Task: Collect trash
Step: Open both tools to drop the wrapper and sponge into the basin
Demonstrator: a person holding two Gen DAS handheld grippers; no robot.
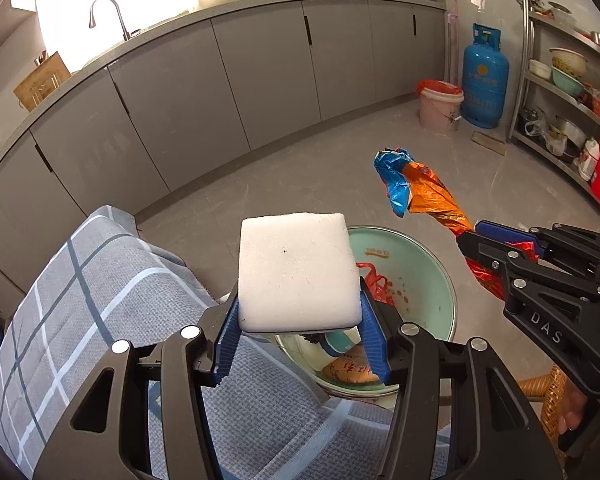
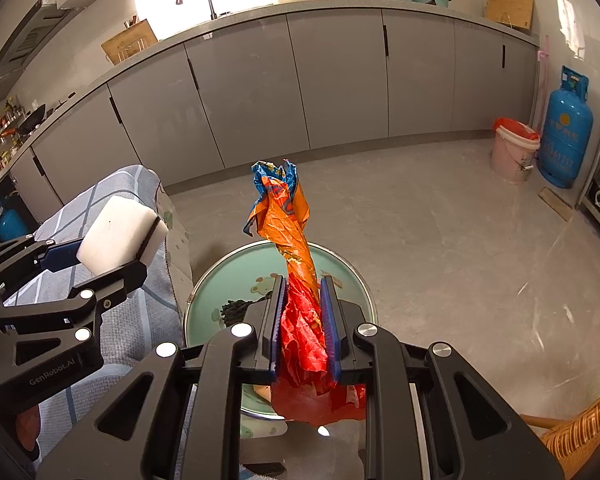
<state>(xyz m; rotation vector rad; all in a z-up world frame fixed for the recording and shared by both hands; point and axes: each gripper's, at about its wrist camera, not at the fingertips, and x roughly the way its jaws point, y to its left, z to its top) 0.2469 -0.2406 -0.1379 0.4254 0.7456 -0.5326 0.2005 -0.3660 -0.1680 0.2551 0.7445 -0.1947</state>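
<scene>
My left gripper [image 1: 298,320] is shut on a white foam block [image 1: 296,270] and holds it above a pale green basin [image 1: 432,280]. The block also shows in the right wrist view [image 2: 118,234], held by the left gripper [image 2: 140,252]. My right gripper [image 2: 303,308] is shut on a crumpled orange, red and blue plastic wrapper [image 2: 290,220] that sticks up over the basin [image 2: 348,272]. In the left wrist view the wrapper [image 1: 420,188] juts left from the right gripper [image 1: 476,236]. The basin holds red plastic and other scraps [image 1: 376,284].
A grey checked cloth [image 1: 100,300] covers a seat to the left. Grey kitchen cabinets [image 2: 332,80] run along the back. A pink bucket with a red bag [image 2: 514,148] and a blue gas cylinder [image 2: 566,128] stand at the right. A wicker chair [image 2: 580,432] is at lower right.
</scene>
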